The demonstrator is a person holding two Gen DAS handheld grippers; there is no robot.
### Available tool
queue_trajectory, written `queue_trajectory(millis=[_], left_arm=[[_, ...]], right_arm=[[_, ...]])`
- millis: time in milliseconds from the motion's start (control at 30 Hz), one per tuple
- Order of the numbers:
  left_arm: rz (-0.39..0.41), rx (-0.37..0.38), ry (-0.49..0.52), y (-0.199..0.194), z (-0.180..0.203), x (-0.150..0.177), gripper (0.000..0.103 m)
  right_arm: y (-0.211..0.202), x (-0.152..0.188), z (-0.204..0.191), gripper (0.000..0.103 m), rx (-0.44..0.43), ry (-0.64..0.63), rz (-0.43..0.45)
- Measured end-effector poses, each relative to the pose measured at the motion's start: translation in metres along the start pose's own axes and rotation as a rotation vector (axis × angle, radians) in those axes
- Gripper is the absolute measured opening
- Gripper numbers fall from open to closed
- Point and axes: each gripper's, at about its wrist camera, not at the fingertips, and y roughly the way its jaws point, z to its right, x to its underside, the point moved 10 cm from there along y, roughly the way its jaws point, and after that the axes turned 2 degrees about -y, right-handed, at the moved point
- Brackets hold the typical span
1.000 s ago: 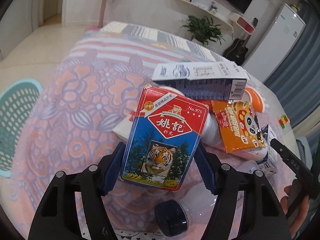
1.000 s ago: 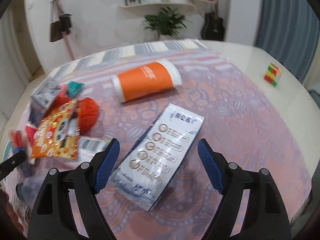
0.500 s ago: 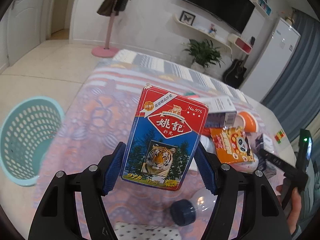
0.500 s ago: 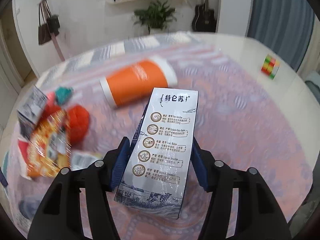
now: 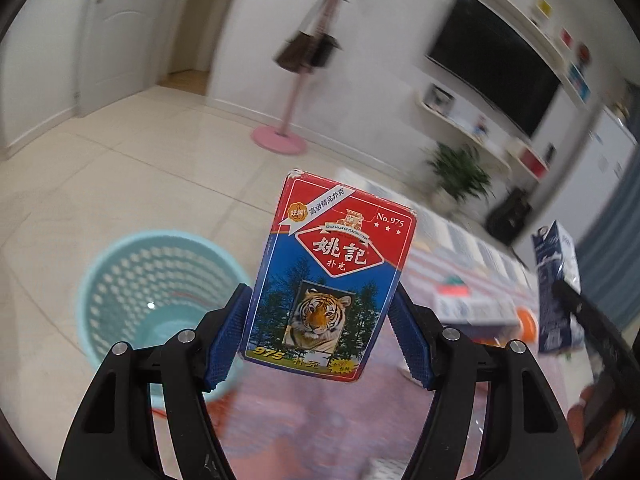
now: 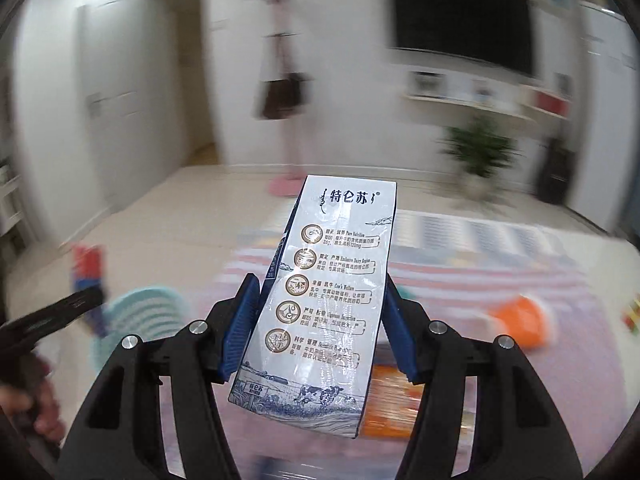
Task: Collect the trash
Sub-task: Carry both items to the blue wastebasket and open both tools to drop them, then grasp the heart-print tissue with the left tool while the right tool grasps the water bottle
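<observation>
We clamp left gripper [image 5: 320, 336] on card box [image 5: 332, 276], right gripper [image 6: 316, 328] on milk carton [image 6: 328, 292], above basket [image 5: 132, 280]; both light, stiff, flat-sided.

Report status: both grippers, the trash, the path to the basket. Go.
Left gripper shut on playing-card box. Right gripper shut on milk carton. Teal basket on floor ahead-left, nothing seen blocking it.

Cream tiled floor [image 5: 120, 176] spreads ahead of the tongs; white door [image 5: 108, 36] far left, pink coat stand [image 5: 280, 140] ahead, wall-mounted television [image 5: 492, 60] and potted plant [image 5: 460, 172] right.
</observation>
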Motion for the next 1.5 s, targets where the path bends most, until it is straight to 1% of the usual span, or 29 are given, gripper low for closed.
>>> queue_trajectory(millis=[100,200,367,433,500,533,600,633,700,767,800,833,900,967,1133,1233,1333,1433,1500], left_arm=[[0.014,-0.036,-0.063,-0.003,-0.037,-0.017,0.066],[0.027,-0.069,-0.132,-0.003,-0.078,-0.027,0.066],[0.005,-0.125,-0.221,0.006,-0.131,-0.025,0.066],[-0.012,-0.143,-0.241,0.012,-0.146,-0.023,0.066],[-0.038,-0.152,-0.271,0.02,-0.161,-0.02,0.066],[-0.054,-0.155,-0.284,0.025,-0.168,-0.018,0.066],[-0.091,-0.164,-0.299,0.034,-0.179,-0.009,0.067],[-0.12,-0.165,-0.314,0.04,-0.185,-0.004,0.067],[-0.147,-0.158,-0.32,0.05,-0.192,0.001,0.067],[-0.168,-0.168,-0.314,0.057,-0.194,0.005,0.069],[-0.174,-0.166,-0.313,0.058,-0.196,0.008,0.073],[-0.176,-0.162,-0.313,0.058,-0.196,0.011,0.075],[-0.175,-0.153,-0.303,0.056,-0.197,0.012,0.076],[-0.164,-0.154,-0.292,0.053,-0.199,0.011,0.081],[-0.149,-0.115,-0.284,0.046,-0.19,0.011,0.082],[-0.129,-0.069,-0.244,0.039,-0.166,0.007,0.082],[-0.102,-0.014,-0.176,0.028,-0.135,0.003,0.082],[-0.081,0.031,-0.087,0.014,-0.097,0.002,0.082],[-0.061,0.069,-0.022,0.002,-0.068,0.002,0.083]], right_arm=[[0.021,-0.005,-0.058,0.056,-0.104,-0.064,-0.023],[0.046,-0.002,-0.108,0.056,-0.186,-0.108,-0.072],[0.081,0.013,-0.171,0.056,-0.282,-0.158,-0.165],[0.099,0.022,-0.189,0.056,-0.299,-0.172,-0.206],[0.116,0.033,-0.204,0.056,-0.321,-0.169,-0.264],[0.12,0.038,-0.21,0.056,-0.327,-0.168,-0.284],[0.139,0.052,-0.22,0.057,-0.324,-0.169,-0.345],[0.145,0.054,-0.222,0.057,-0.321,-0.168,-0.362],[0.158,0.067,-0.232,0.057,-0.325,-0.168,-0.408],[0.167,0.074,-0.238,0.059,-0.321,-0.166,-0.429],[0.17,0.077,-0.24,0.06,-0.321,-0.164,-0.444],[0.171,0.078,-0.241,0.062,-0.321,-0.161,-0.448],[0.17,0.078,-0.24,0.063,-0.315,-0.167,-0.44],[0.168,0.076,-0.237,0.067,-0.312,-0.164,-0.433],[0.163,0.073,-0.224,0.067,-0.312,-0.139,-0.433],[0.15,0.067,-0.213,0.067,-0.325,-0.129,-0.409],[0.131,0.054,-0.196,0.067,-0.326,-0.135,-0.351],[0.1,0.036,-0.167,0.067,-0.344,-0.106,-0.28],[0.081,0.027,-0.146,0.067,-0.337,-0.093,-0.237]])
